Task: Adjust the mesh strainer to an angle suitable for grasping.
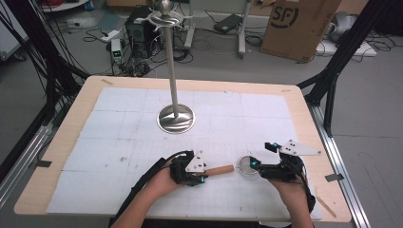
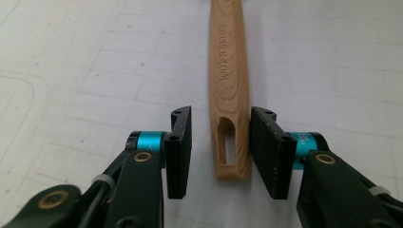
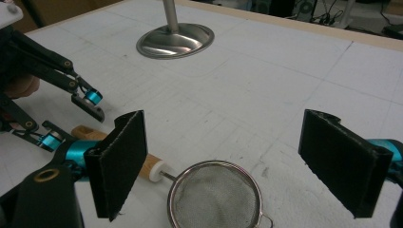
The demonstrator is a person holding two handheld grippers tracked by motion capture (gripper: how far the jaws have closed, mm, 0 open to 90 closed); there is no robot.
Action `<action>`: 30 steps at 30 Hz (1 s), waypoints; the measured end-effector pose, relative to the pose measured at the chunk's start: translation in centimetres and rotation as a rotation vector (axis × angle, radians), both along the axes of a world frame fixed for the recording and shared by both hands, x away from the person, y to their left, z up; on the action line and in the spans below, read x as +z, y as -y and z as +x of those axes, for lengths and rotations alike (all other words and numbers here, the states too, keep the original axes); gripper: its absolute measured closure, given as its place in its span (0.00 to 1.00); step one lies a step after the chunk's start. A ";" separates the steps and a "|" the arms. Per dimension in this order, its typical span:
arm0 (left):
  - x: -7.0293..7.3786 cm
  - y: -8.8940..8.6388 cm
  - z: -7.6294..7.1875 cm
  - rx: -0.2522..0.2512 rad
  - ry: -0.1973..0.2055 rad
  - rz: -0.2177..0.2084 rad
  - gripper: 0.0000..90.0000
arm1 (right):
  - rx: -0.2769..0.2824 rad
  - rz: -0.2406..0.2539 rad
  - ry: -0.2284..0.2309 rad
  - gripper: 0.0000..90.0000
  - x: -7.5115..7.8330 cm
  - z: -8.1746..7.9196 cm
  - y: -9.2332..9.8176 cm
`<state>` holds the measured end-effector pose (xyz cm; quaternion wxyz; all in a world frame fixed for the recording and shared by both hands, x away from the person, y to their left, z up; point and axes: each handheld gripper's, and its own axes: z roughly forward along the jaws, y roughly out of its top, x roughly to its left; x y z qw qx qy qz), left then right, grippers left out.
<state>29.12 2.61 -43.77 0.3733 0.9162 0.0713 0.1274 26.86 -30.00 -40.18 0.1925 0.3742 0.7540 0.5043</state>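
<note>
Small round wire-mesh strainer with a pale wooden handle point(image 1: 237, 167) lies flat on the white gridded mat point(image 1: 119, 123), near edge of the table, right of centre. Mesh bowl point(image 3: 215, 195) to the right, handle point(image 2: 229, 90) pointing left. Handle end has an oblong hanging slot; lettering is stamped along the wood.

Left gripper point(image 1: 197, 175), black with blue fittings, sits low over the mat at the handle's free end. In the left gripper view the handle end lies between the two jaws. Right pad point(image 2: 266, 152) appears just against the wood; left pad stands clear, with a visible gap. Jaws partly apart, no clamp on the handle.

Right gripper point(image 1: 254, 165), same build, grey three-cornered plate on top, sits just right of the mesh bowl. In the right gripper view its jaws stand wide apart, the bowl rim low between them; neither pad touches it. Nothing held.

Tall polished metal stand with a round domed base point(image 1: 176, 118) is upright at mid-table, well beyond both grippers. Its post rises to curved hooks and a ball top at the far side.

Table top is light wood point(image 1: 304, 109), showing around the mat edges.
</note>
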 end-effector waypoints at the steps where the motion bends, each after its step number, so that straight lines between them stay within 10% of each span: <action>1: 0.0 -0.1 0.1 0.009 -0.001 -0.005 0.66 | 0.000 0.000 0.001 0.17 0.0 0.0 0.0; 22: 0.1 -1.8 2.3 0.173 -0.057 -0.090 0.55 | -0.003 0.004 -0.002 0.17 -0.1 0.0 0.0; 30: 1.3 -5.5 1.4 0.216 -0.055 -0.189 0.44 | -0.006 -0.002 0.000 0.17 -0.2 0.0 0.0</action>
